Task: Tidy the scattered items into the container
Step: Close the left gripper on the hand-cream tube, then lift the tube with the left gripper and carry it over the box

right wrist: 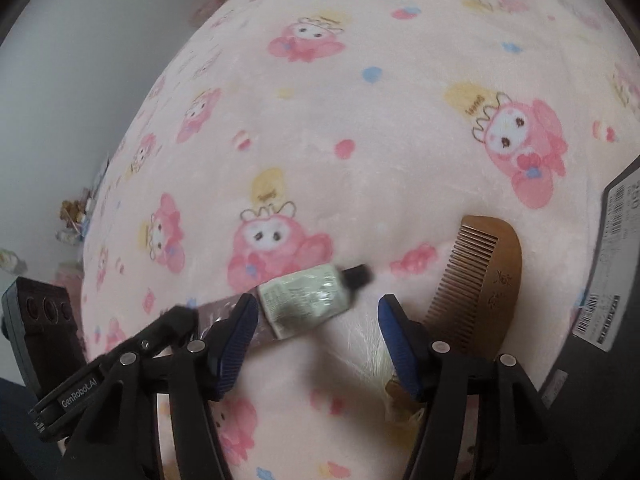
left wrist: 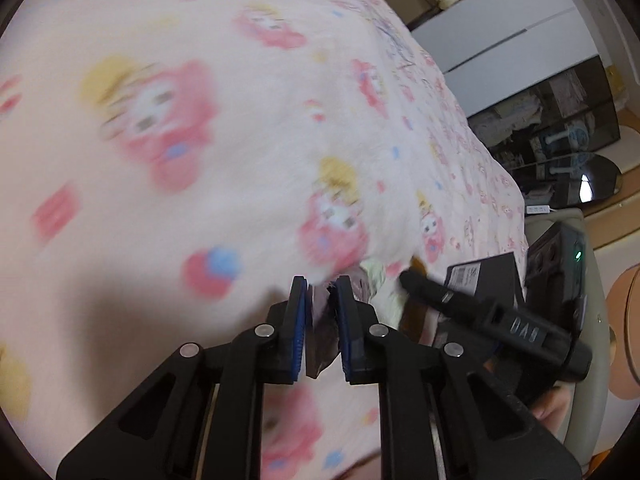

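A small tube (right wrist: 308, 298) with a pale green label and a black cap lies on the pink cartoon-print blanket (right wrist: 360, 120). My left gripper (left wrist: 320, 284) is shut on the tube's flat crimped end (left wrist: 320, 328); in the right wrist view its fingers (right wrist: 176, 322) come in from the left. My right gripper (right wrist: 318, 304) stands open over the tube's capped half, its pads not pressing on it. A wooden comb (right wrist: 480, 280) lies just right of the right gripper. A black box (right wrist: 616, 264) with barcode labels sits at the far right.
A pale yellow tassel (right wrist: 380, 364) lies under the right gripper near the comb. The bed's edge drops off on the left of the right wrist view, towards a grey wall. A white cabinet (left wrist: 500, 32) and dark shelves (left wrist: 560, 120) stand beyond the bed.
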{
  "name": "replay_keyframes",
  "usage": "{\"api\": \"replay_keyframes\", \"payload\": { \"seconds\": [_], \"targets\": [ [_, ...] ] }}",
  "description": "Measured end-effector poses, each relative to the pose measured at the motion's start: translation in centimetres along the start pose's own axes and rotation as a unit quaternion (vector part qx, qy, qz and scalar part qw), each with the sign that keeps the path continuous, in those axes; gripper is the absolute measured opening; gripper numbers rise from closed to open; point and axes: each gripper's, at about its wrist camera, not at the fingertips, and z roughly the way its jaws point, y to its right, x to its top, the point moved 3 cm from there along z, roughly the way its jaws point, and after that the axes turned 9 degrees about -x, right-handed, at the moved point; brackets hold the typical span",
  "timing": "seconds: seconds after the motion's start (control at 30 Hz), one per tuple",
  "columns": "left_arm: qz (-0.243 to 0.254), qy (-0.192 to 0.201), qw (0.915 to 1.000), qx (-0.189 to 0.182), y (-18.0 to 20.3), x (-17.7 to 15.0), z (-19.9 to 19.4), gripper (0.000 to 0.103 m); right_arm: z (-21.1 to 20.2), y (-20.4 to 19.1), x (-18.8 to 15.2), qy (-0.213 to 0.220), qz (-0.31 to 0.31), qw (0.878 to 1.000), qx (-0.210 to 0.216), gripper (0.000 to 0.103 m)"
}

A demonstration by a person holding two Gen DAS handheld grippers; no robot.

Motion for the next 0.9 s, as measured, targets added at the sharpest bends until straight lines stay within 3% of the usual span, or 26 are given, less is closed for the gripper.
{"api": "replay_keyframes", "payload": {
  "seconds": [0.17, 0.23, 0.37, 0.5, 0.57, 0.6, 0.7, 0.8, 0.9],
  "targets": [
    [-0.045, 0.006, 0.9989, 0.009, -3.1, -2.2, -1.8, 0.017, 1.1, -0.1, 0.4, -0.015, -0.017, 0.999, -0.029, 0.06],
    [-0.051, -0.014, 0.9985, -0.014, -3.8, -2.7, -1.1, 0.034, 2.0, -0.5, 0.5, -0.03, -0.03, 0.999, -0.026, 0.06],
    [-0.05, -0.044, 0.9978, -0.007, -4.0, -3.0, 0.9, 0.034, 3.9, -2.3, 0.2, -0.055, -0.078, 0.995, -0.033, 0.06],
    [-0.044, -0.033, 0.9985, 0.005, -3.3, -2.5, 1.0, 0.031, 4.5, -2.6, -0.2, -0.067, -0.09, 0.993, -0.029, 0.06],
    [-0.032, -0.014, 0.9993, 0.016, -2.8, -1.8, 0.6, 0.03, 4.3, -3.1, -0.8, -0.086, -0.099, 0.991, -0.005, 0.047],
    [-0.026, -0.003, 0.9993, 0.026, -2.6, -1.4, 0.3, 0.028, 4.0, -3.5, -1.2, -0.092, -0.112, 0.989, -0.003, 0.048],
    [-0.045, 0.016, 0.9983, 0.033, -3.0, -0.2, -0.1, 0.026, 3.2, -4.2, -2.2, -0.091, -0.145, 0.985, -0.008, 0.048],
    [-0.06, 0.021, 0.9967, 0.051, -3.8, 0.3, -0.1, 0.026, 2.8, -3.8, -2.3, -0.077, -0.139, 0.987, -0.014, 0.048],
    [-0.064, 0.007, 0.9974, 0.032, -4.2, -0.5, 0.2, 0.035, 3.4, -2.5, -1.6, -0.07, -0.118, 0.99, -0.036, 0.048]
  ]
}}
